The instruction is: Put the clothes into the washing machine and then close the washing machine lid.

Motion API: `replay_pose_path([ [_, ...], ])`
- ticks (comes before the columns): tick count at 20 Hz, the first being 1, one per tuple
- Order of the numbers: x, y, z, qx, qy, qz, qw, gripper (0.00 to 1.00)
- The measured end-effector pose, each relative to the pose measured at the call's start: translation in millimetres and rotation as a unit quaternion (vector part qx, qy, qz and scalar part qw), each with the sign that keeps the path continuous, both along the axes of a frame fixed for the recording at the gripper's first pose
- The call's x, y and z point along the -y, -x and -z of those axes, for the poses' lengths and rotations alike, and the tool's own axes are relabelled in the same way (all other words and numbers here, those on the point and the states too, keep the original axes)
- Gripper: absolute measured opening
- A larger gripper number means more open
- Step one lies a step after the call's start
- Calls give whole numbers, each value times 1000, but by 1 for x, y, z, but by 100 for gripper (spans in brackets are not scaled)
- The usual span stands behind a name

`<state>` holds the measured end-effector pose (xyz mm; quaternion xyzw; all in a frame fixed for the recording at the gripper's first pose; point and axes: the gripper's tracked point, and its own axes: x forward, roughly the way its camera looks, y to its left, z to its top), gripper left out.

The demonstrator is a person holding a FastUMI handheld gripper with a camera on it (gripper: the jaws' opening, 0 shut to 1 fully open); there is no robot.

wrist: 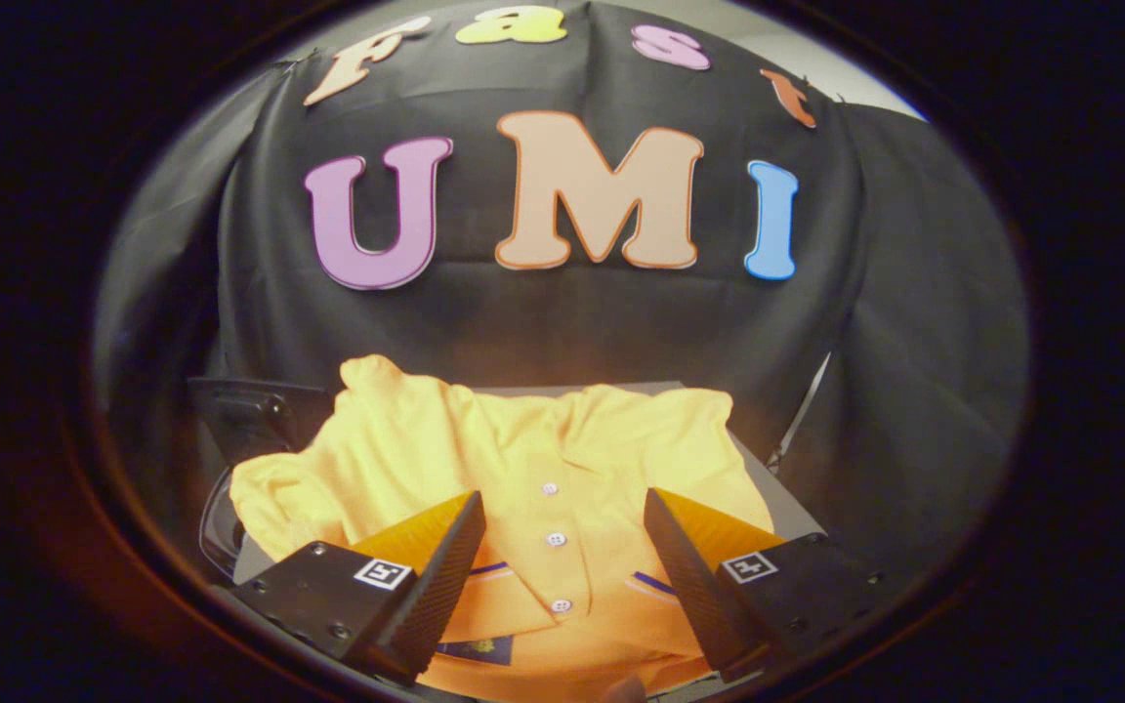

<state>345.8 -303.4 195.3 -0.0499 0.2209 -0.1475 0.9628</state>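
Note:
A yellow polo shirt [523, 459] with white buttons lies spread over a grey flat surface [768, 478], collar toward me. My gripper [562, 508] hangs just above it and is open, its two fingers set wide on either side of the button placket near the collar. Nothing is held between them. To the left, beside a shirt sleeve, stands a dark raised lid [250, 415], and a curved dark rim [216, 527] shows below it; the shirt's left sleeve drapes over that rim.
The black cloth wall stands close behind the shirt and wraps round both sides. A thin pale rod [802, 410] leans at the right behind the grey surface.

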Motion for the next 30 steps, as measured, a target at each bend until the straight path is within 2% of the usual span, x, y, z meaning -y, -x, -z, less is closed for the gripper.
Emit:
replay_pose_path([
  [2,2,0,14,-30,-13,-5,999,99],
  [4,1,-5,15,-17,-35,-10,999,95],
  [6,-3,-6,14,-12,-26,-33,999,87],
  [9,-1,-1,15,-14,-34,-10,999,30],
  [10,0,-3,12,-14,-37,-9,999,17],
  [11,1,-3,14,-13,-48,1,999,15],
  [12,-2,-2,11,-4,-62,12,998,7],
  [13,-5,-3,9,5,-73,19,997,3],
  [19,-38,-2,-26,36,-94,14,995,1],
  [24,-92,-7,-50,45,-90,-17,995,1],
  [30,-168,-24,-59,46,-115,-59,991,1],
])
